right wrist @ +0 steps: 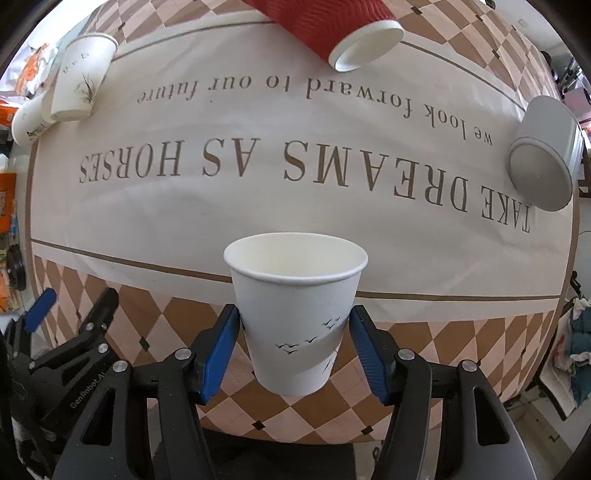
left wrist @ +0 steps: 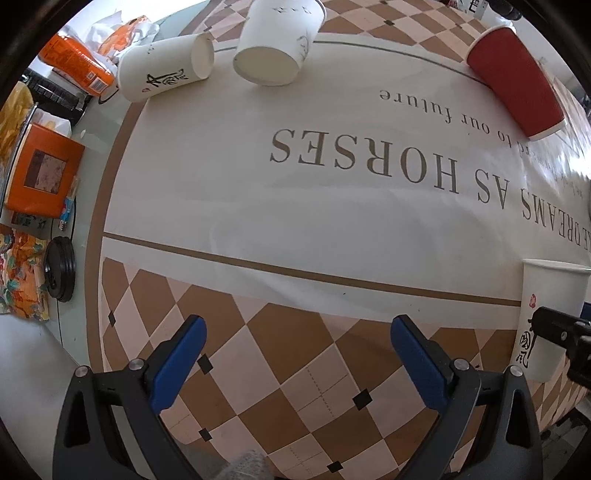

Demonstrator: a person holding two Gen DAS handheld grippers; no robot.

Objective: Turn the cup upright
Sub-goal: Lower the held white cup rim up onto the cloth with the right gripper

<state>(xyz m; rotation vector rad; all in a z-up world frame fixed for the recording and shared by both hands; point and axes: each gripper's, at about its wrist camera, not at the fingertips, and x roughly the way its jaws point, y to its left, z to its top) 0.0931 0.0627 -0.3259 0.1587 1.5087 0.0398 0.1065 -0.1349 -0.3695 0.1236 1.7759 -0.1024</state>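
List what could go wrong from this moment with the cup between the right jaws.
1. The white bird-print cup stands upright near the table's front edge; a nudge while the right gripper backs away could tip it off.
2. The jaws sit close on both sides, so uneven opening might drag it over.
3. The red cup and the grey cup lie on their sides and could roll if the cloth is bumped.

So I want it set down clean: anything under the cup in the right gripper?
Nothing visible. The cup sits upright between the right gripper's fingers, over bare cloth; other cups lie far off.
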